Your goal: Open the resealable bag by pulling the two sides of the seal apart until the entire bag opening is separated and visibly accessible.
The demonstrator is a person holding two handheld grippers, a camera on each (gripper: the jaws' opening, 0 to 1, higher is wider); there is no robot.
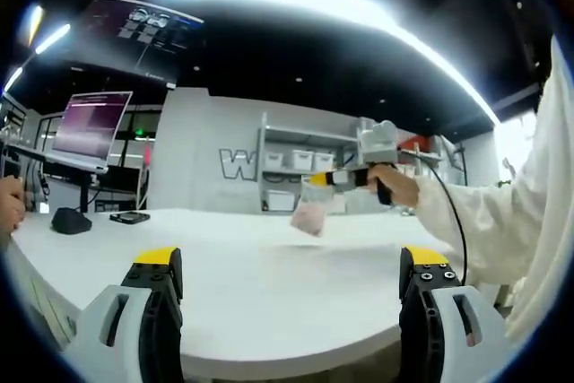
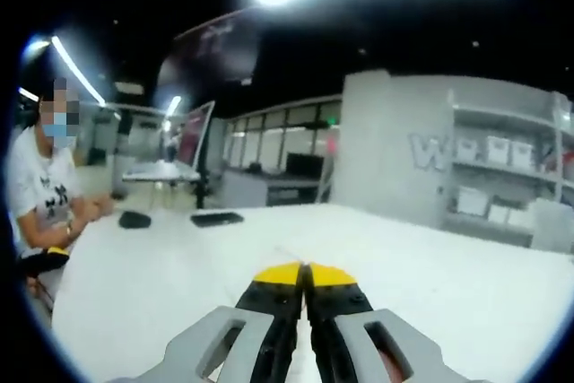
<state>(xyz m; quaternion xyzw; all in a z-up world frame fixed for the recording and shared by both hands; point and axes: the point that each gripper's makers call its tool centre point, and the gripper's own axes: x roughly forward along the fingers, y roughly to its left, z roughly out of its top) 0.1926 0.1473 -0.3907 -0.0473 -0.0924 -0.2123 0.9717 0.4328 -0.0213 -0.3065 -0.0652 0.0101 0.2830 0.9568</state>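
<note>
Meanwhile left gripper (image 1: 291, 280) gaped wide over white table (image 1: 251, 284); right gripper (image 2: 305, 274) clenched on bag (image 1: 310, 213), dangling above table.

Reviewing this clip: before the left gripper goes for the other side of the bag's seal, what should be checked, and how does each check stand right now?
1. Right gripper holds the resealable bag: ok; in the left gripper view the bag hangs from its tips above the white table.
2. Right jaws closed: ok; in the right gripper view they meet at the yellow tips.
3. Left gripper open and free: ok; jaws wide apart, nothing between them.
4. Left gripper at the seal: not ok; the bag is well ahead of it.
5. Seal parted: cannot tell; the bag's top is too small and blurred.
6. Path to the bag free: ok; bare table lies between.
</note>
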